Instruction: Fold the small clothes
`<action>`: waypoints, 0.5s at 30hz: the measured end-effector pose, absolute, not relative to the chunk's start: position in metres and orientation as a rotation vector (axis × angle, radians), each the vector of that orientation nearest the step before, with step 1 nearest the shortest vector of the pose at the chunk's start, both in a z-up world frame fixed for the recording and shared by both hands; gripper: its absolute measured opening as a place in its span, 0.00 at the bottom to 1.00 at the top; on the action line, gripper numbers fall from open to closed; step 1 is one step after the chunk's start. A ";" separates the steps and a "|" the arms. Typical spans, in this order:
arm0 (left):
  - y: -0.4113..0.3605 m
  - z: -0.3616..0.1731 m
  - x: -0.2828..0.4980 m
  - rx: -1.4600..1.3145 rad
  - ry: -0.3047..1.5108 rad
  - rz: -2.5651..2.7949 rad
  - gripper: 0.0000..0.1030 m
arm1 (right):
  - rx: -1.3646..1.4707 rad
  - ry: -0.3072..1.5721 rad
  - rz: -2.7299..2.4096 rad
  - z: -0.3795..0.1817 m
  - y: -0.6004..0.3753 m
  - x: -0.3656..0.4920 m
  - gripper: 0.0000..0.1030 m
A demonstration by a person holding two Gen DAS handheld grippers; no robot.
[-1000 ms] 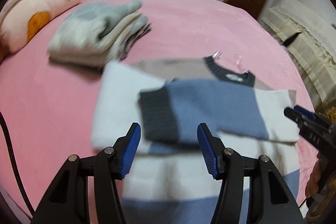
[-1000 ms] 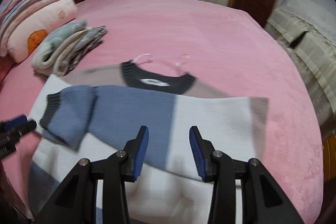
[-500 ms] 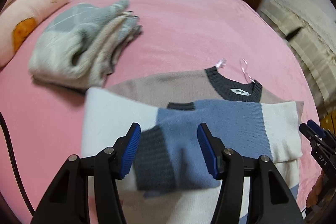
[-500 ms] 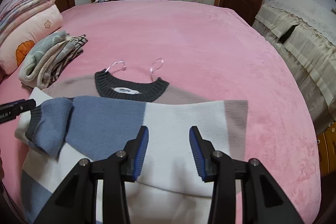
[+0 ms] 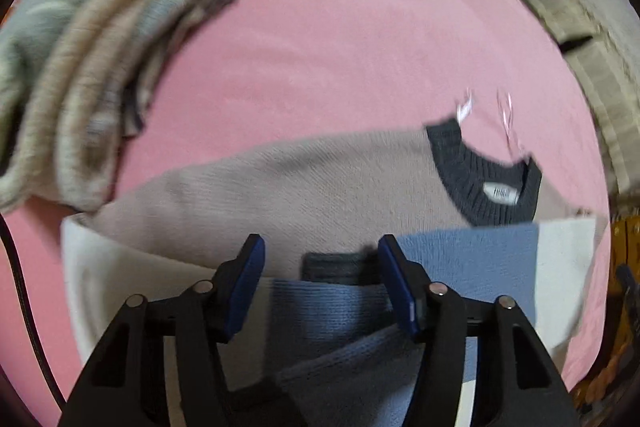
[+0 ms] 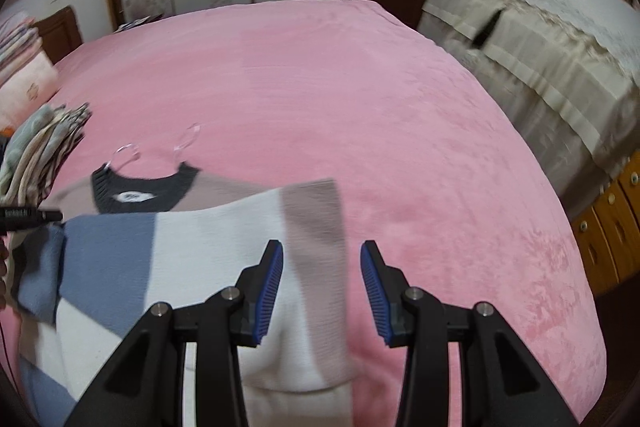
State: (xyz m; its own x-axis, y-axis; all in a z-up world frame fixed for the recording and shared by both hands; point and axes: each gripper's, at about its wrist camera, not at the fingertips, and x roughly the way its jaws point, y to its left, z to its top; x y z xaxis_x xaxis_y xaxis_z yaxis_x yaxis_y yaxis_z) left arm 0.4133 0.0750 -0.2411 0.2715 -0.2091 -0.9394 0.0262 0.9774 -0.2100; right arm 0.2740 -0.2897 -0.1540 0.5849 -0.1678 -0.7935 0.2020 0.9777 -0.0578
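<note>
The sweater (image 6: pixel 208 239) lies flat on the bed (image 6: pixel 360 99), collar (image 6: pixel 140 187) away from the person. Both sleeves are folded across the chest, the blue one (image 5: pixel 460 259) on top. Judged stage: sleeves done; body fold not yet made. Left tongs (image 5: pixel 320 279) are spread above the blue cuff (image 5: pixel 336 267), gripping nothing. Right tongs (image 6: pixel 322 287) are spread over the sweater's right edge, also empty. A pile (image 5: pixel 92 67) of folded clothes sits just beside it.
</note>
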 end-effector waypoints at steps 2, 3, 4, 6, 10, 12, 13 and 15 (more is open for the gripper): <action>0.067 -0.245 0.413 -0.107 1.293 -0.175 0.54 | 0.061 0.925 -0.235 -0.157 -0.302 0.276 0.39; 0.064 -0.246 0.412 -0.089 1.300 -0.186 0.54 | 0.067 0.927 -0.241 -0.159 -0.305 0.277 0.39; 0.062 -0.247 0.412 -0.085 1.305 -0.191 0.54 | 0.074 0.931 -0.250 -0.161 -0.310 0.278 0.39; 0.060 -0.248 0.412 -0.083 1.314 -0.196 0.54 | 0.093 0.936 -0.261 -0.165 -0.318 0.281 0.39; 0.050 -0.247 0.408 0.003 1.295 -0.162 0.20 | 0.141 0.946 -0.269 -0.172 -0.330 0.287 0.39; 0.041 -0.246 0.404 0.080 1.268 -0.103 0.07 | 0.130 0.949 -0.278 -0.176 -0.330 0.292 0.39; 0.040 -0.245 0.401 0.088 1.255 -0.092 0.06 | 0.126 0.949 -0.279 -0.177 -0.329 0.294 0.39; 0.039 -0.242 0.396 0.099 1.235 -0.072 0.06 | 0.122 0.949 -0.277 -0.180 -0.328 0.297 0.39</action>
State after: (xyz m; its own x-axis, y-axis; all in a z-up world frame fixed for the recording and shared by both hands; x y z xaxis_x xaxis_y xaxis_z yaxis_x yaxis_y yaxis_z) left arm 0.3956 0.0390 -0.2422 0.3278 -0.0014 -0.9447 0.1086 0.9934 0.0362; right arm 0.2973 -0.3278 -0.1796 0.5508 -0.1802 -0.8150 0.2864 0.9579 -0.0182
